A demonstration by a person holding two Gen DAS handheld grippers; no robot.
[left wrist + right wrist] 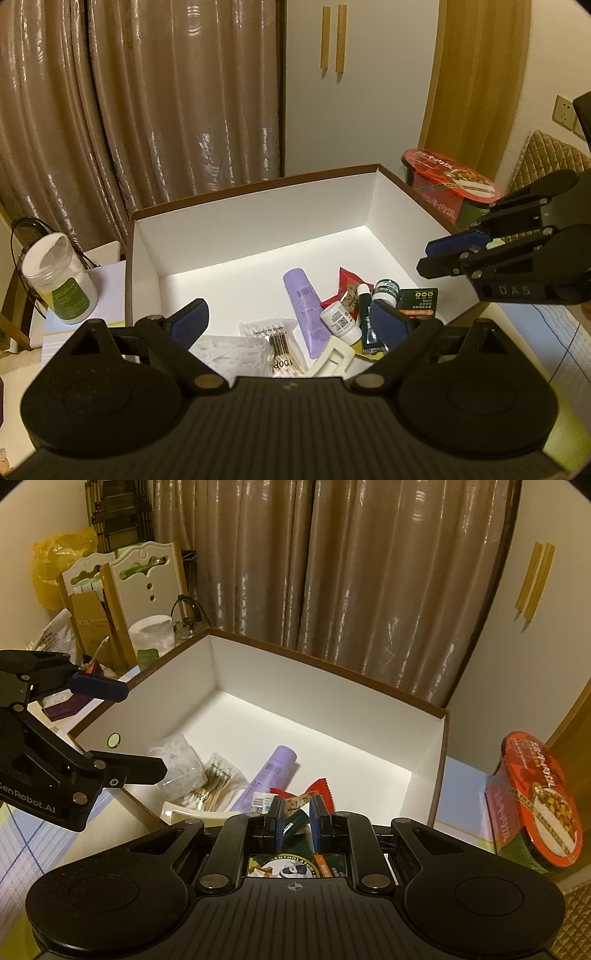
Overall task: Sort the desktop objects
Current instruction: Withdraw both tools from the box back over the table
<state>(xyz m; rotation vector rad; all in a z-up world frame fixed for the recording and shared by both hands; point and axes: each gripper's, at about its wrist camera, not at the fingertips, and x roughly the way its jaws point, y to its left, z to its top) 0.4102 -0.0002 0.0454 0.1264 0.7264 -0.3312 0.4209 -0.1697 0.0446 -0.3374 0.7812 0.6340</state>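
A white box with a brown rim [258, 221] [332, 716] holds several small items: a lilac tube [306, 306] [271, 771], a cotton swab pack [277, 339] [218, 782], a red snack packet [345, 286] [319, 788], a small white bottle [340, 319], a green lip tube [367, 321], a green jar [386, 291] and a dark card [419, 301]. My left gripper [291, 317] [122, 731] is open and empty above the box's near edge. My right gripper [295, 823] [424, 258] hangs over the box's right side, jaws a narrow gap apart, nothing held between them.
A jar with a white lid [59, 277] [153, 638] stands left of the box. A red instant-meal bowl [450, 184] [535, 805] stands to its right. Brown curtains [147, 92] hang behind. A wooden rack and a yellow bag [62, 561] sit at far left.
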